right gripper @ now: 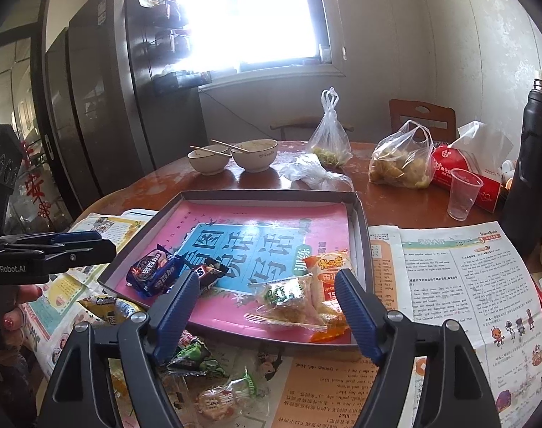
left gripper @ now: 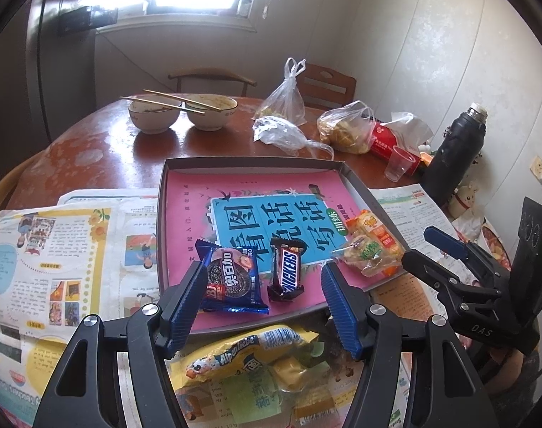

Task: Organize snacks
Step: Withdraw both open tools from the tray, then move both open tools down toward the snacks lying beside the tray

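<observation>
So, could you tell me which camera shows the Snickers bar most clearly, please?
The left wrist view: the Snickers bar lies whole in the tray, logo readable, between the open fingers. In the right wrist view a blue fingertip hides most of the bar.

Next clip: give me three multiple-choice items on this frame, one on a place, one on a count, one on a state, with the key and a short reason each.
1. Where is the Snickers bar?
A. in the tray
B. on the newspaper
C. in a bowl

2. How many bowls are on the table?
A. one
B. two
C. three

3. What state is the left claw in?
A. shut on the Oreo pack
B. shut on nothing
C. open

Key:
1 A, it lies on the pink book inside the tray, beside the Oreo pack.
2 B, two bowls stand side by side with chopsticks across them.
3 C, its fingers stand wide apart, holding nothing.
</observation>
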`<state>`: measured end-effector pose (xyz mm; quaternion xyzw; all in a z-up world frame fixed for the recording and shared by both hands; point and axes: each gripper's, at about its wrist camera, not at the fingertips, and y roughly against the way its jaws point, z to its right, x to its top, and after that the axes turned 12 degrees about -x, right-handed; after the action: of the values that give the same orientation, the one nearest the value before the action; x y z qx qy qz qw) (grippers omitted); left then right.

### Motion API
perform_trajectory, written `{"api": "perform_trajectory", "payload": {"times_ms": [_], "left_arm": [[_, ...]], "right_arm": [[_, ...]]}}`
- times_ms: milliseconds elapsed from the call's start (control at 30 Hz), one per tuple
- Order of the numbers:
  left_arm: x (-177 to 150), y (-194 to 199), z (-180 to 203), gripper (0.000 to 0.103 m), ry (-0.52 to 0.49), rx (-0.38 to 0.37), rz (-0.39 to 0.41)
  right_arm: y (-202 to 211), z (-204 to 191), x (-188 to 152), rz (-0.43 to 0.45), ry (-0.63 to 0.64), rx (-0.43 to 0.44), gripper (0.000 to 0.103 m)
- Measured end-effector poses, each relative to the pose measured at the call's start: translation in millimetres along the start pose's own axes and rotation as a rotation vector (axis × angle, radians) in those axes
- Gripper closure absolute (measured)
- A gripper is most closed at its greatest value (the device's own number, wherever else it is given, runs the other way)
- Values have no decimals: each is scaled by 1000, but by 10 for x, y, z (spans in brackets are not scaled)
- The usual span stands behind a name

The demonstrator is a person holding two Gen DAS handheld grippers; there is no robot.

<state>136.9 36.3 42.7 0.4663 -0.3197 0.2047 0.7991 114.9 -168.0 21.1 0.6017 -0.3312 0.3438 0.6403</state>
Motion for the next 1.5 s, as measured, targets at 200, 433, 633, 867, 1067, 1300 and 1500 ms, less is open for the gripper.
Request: {"api": "perform_trajectory", "payload": {"times_ms": [200,433,633,867,1067,1300,1500], "left_arm": [[-41,51,12,35,-2,0,-1],[-157,134,43,35,-12,-3,-11],[-224,155,50,35,-14,3,-22],[-309,170,44,35,-20,13,-35],[-386,155,33,35,-30,19,-53],[-483,120,73,35,-61,16,-73],[-518,103,126,35,-89,26,-80]], "right_arm": [[68,-39,-1,5,8,19,24],[146,-94,-11,10,26,27,23],[223,-118,-23,16,39,32,23],[272,-161,-33,21,50,38,20],[306,-197,-75,15,69,42,20],[320,-193,-160,-3,74,44,20],[341,-204,-234,-16,82,42,20]]}}
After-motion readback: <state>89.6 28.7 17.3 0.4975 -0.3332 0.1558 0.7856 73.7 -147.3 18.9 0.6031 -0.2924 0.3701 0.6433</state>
